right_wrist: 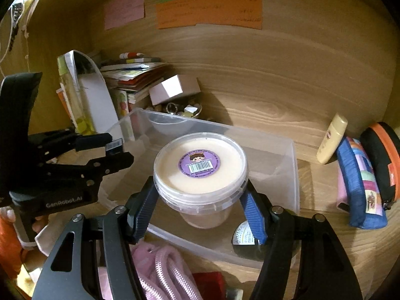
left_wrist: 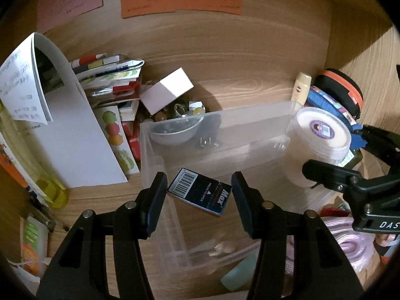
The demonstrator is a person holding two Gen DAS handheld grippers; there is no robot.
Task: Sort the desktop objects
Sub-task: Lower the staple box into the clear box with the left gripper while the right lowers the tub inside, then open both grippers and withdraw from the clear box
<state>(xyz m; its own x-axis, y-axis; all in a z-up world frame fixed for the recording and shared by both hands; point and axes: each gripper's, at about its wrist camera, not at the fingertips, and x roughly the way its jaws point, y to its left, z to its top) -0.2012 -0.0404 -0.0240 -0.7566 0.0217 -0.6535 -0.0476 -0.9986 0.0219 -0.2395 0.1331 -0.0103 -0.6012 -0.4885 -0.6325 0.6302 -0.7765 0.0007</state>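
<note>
Blue "Max" staple box (left_wrist: 200, 195) reads "PRESS TO OPEN"

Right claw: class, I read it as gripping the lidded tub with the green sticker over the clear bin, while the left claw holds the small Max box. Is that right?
Not quite: the sticker on the tub's lid is purple, not green, as the right wrist view shows. The rest stands: the right claw grips the tub over the clear bin, and the left claw holds the small Max box.
</note>
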